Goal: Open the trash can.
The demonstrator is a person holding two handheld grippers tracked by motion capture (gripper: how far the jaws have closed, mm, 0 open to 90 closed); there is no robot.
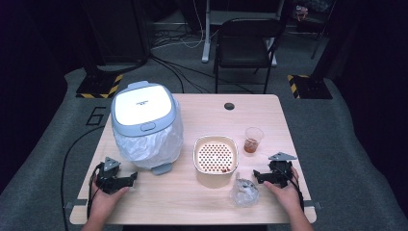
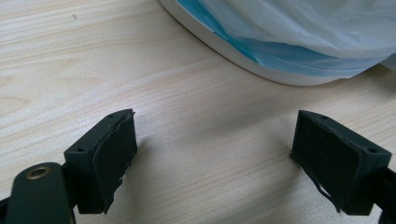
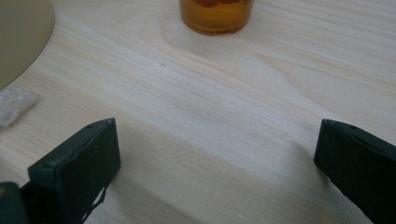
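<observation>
Grippers at rest on the near edge of the pale wooden table (image 1: 192, 202), one per hand. Left gripper (image 1: 132, 177) jaws spread wide, nothing between them; right gripper (image 1: 256, 176) likewise wide open and empty (bare wood between the pads in both gripper views). Nothing held or touched.

Nearest to the right gripper: crumpled clear plastic wrapper (image 1: 244, 192), lying just beside the jaws and at the near right corner of the cream square bowl with perforated strainer insert (image 1: 215, 156). A few reddish bits visible on the insert. Behind the right gripper, set apart: small clear plastic cup of amber liquid (image 1: 253, 140), upright, with something reddish in it; same cup at the top of the right gripper view (image 3: 216, 14).

Nearest to the left gripper: grey-lidded white bin lined with a translucent plastic bag (image 1: 146, 126), lid closed, base and bag edge seen close in the left gripper view (image 2: 289, 42).

Likely step in hand: approach to the cup or wrapper. For the cup, keep jaws level with the table, centre the wall between the pads, close gently (thin plastic deforms and spills). Lift straight up before tilting over the strainer. For the wrapper, come in low and pinch a raised fold. Beyond the table: dark folding chair (image 1: 245, 43).
</observation>
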